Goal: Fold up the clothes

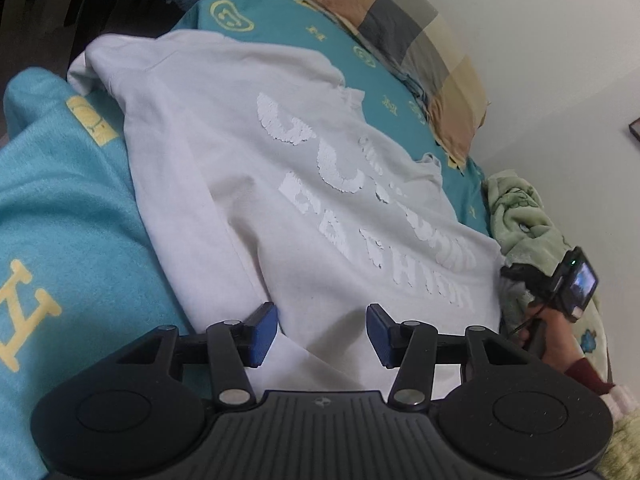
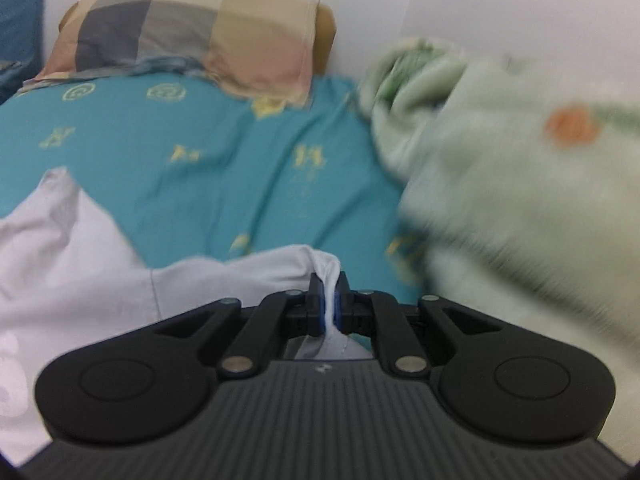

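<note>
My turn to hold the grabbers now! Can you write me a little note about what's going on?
Left claw: open, hovering over the near edge of the white sweatshirt, holding nothing.
Right claw: shut on a bunched edge of the sweatshirt, beside the green fleece blanket.
The sweatshirt lies spread on the teal bedsheet, raised lettering facing up, below the checked pillow.
Done: one edge gripped.
Left: no fold shows yet; grip a second edge with the left claw, then probably fold it.

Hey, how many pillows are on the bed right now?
1. A checked pillow lies at the head of the bed against the wall, beyond the white T-shirt. The green fleece blanket heaped beside it may hide another.
</note>
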The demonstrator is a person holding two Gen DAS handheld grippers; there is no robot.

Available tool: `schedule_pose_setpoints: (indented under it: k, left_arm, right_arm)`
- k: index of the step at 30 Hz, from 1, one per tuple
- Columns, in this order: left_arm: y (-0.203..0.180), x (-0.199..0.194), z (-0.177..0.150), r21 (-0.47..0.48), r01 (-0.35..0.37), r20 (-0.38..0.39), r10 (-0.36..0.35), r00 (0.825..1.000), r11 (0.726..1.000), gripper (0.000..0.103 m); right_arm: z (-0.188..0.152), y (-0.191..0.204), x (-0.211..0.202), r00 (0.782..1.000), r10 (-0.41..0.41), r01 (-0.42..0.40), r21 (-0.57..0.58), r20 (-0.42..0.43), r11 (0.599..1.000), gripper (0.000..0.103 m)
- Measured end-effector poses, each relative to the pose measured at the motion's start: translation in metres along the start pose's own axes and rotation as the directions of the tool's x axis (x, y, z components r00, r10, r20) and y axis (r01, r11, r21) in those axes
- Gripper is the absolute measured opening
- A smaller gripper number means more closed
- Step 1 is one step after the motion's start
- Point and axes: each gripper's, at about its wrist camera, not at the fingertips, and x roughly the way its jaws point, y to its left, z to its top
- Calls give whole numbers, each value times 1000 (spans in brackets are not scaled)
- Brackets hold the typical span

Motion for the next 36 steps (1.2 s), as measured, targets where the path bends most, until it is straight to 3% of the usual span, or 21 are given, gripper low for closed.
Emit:
schedule_pose_setpoints:
  k: [2,4,6,9,16,20,24,28,31,33,36]
  left_arm:
    - [4,5,3,-9,10,-5,-10,1000,1000,52]
    - [5,7,5,-10,18,-8,-18,1000,1000,52]
    - [3,7,5,1,18,-11,-18,1000,1000,52]
    - [-3,2,3,30,18,-16,-17,1000,999,52]
    - [-26,-18,-12,114,45,-25,-42,999,992,56]
    - [-45,-28,-26,177,50,-41,-43,998,983,57]
    - [-74,-49,-48,278,78,-39,-70,997,957,59]
    - [-109,-64,-74,414,99,-32,-94,995,905,66]
    - [-135,-65,-100,564,122,-52,-113,992,817,71]
    - [-149,-60,-118,629,140,-77,-118,990,764,72]
    - [-164,-49,-144,698,168,-111,-127,986,696,72]
  right_arm:
    - [-10,-5,-5,999,49,-49,71,-8,996,12]
    - [-16,-11,-20,997,74,-72,119,-10,990,20]
    - [-23,-17,-43,994,110,-110,152,4,982,49]
    - [-31,-25,-88,986,163,-166,161,30,973,77]
    - [-67,-38,-218,958,288,-282,234,10,930,80]
    - [-108,-40,-283,938,345,-317,323,-30,892,80]
    - [-147,-41,-312,931,361,-312,395,-54,864,80]
    - [-159,-43,-309,932,351,-286,409,-93,867,80]
    - [-160,-52,-307,940,333,-266,450,-74,853,80]
    - [-160,-61,-304,935,349,-280,482,-58,830,80]
    - [-162,-68,-299,936,347,-277,487,-59,828,80]
